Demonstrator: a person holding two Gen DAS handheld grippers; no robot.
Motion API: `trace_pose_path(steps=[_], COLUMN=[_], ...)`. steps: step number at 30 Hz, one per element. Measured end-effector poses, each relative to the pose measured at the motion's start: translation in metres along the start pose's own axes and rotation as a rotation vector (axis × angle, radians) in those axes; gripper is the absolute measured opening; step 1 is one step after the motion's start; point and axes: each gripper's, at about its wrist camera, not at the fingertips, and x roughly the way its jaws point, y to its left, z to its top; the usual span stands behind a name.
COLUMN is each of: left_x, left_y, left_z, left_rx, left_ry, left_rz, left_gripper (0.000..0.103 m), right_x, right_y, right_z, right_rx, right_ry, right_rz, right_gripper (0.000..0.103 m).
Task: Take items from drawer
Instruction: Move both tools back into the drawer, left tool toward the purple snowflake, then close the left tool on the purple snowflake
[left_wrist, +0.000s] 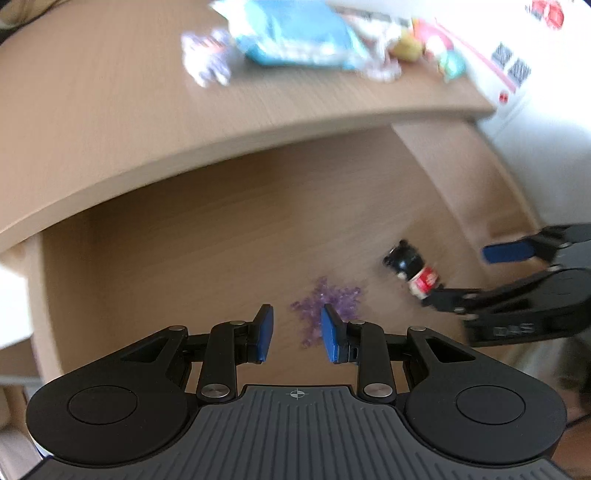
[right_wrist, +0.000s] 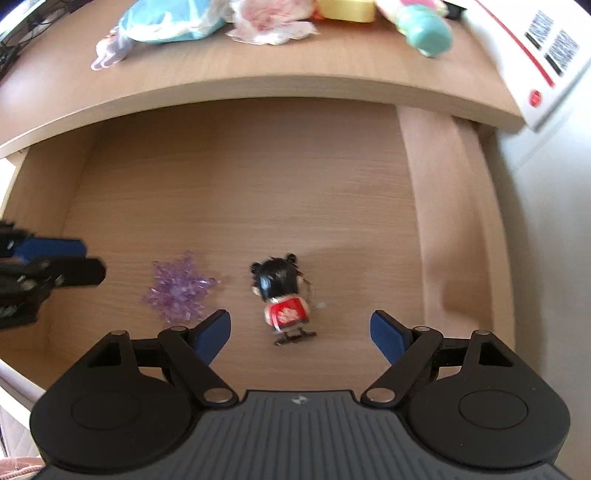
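Red-labelled doll figurine (right_wrist: 281, 295), lettering unreadable, in drawer (right_wrist: 240, 192).

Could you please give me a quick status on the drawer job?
Left gripper open above purple crystal snowflake. Right gripper open over doll figurine. Both lie in drawer; nothing blocking.

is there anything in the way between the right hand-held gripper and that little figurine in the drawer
Nothing visible. The right hand-held gripper is open, and the figurine lies on the bare drawer floor just ahead. The purple crystal snowflake sits off to its side, apart.
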Motion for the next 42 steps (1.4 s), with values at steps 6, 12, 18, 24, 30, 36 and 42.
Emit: trace_pose_path(steps=[6, 12, 18, 24, 30, 36, 42], left_x=[0.037, 0.046, 0.046, 0.049, 0.039, 0.041, 0.042], left_y=[-0.011, -0.019, -0.025, -0.041, -0.039, -0.055, -0.051], left_z=[0.004, -0.003, -0.007, -0.013, -0.009, -0.015, -0.010], left_rx=[0.119, 0.205, 0.288, 0.392, 0.460, 0.674, 0.712], left_ry=[0.113, 0.186, 0.228, 0.278, 0.229, 0.211, 0.217], left_rz=[-0.016, -0.035, -0.068, -0.110, -0.075, -0.070, -0.073], left_gripper=[0.031, 0.031, 0.050, 0.078, 0.066, 0.065, 0.061], right_x=[0.004, 0.003, 0.003, -0.001, 0.002, 0.001, 0.000], right_y=[-0.010, -0.008, -0.016, -0.019, -0.018, -0.019, -0.019], right_z=[-0.017, -0.028, -0.031, -0.037, -0.033, -0.032, -0.035], right_rx=[0.074, 0.138, 0.186, 0.208, 0.226, 0.247, 0.261], right_ry=[0.016, 0.013, 0.002, -0.018, -0.026, -0.036, -0.032], right_rz=[-0.027, -0.009, 0.012, 0.018, 0.019, 0.020, 0.022], right_gripper=[0.084, 0.083, 0.083, 0.083, 0.083, 0.083, 0.083])
